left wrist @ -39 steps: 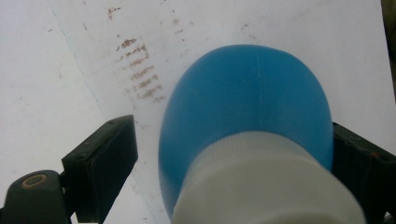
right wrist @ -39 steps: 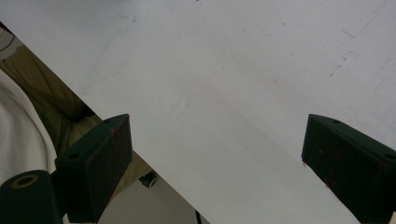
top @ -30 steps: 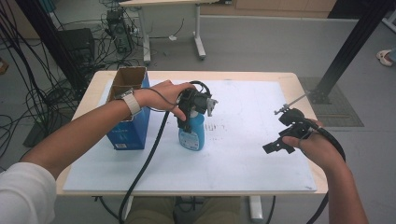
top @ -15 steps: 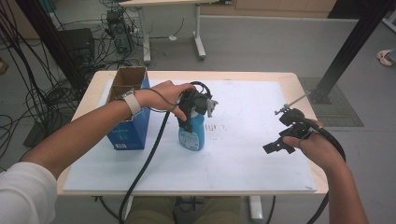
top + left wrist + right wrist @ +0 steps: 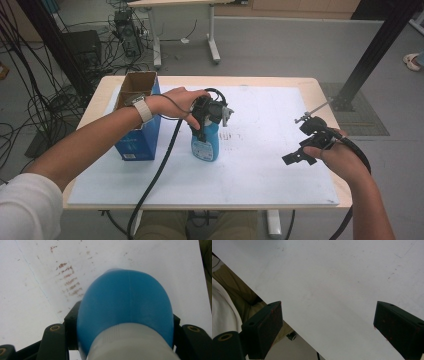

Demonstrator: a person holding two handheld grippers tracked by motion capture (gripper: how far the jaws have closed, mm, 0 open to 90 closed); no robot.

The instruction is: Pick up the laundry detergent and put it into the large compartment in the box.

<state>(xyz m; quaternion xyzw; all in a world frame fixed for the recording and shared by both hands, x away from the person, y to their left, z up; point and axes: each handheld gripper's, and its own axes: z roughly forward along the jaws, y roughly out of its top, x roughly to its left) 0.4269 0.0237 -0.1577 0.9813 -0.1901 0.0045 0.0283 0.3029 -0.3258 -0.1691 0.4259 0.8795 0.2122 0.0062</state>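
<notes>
Left gripper [image 5: 206, 114]: clamped on the neck and shoulder of the blue spray bottle [image 5: 205, 141], coming down on it from above. In the left gripper view the black jaws sit on either side of the bottle [image 5: 125, 307], touching it at about 9 and 3 o'clock; the blue shoulder bulges between them, and the white collar lies at 6 o'clock, nearest the camera. The bottle's base cannot be seen from there.

Bottle position: upright on the white sheet [image 5: 250, 170] that covers the worktop [image 5: 320, 85], slightly left of centre. Its label faces the person's side. Whether the base touches the sheet or hangs just clear is not resolvable.

From the bottle, at 9 o'clock: a blue cardboard box [image 5: 136, 125], top open, just beside it but apart.

Right gripper [image 5: 307, 145]: spread wide and holding nothing, jaws well apart in the right gripper view [image 5: 327, 322] with bare sheet between them. It lies at 3 o'clock from the bottle, well apart, near the right edge of the sheet.

Faint brown smudges [image 5: 67, 277] mark the sheet beyond the bottle.
</notes>
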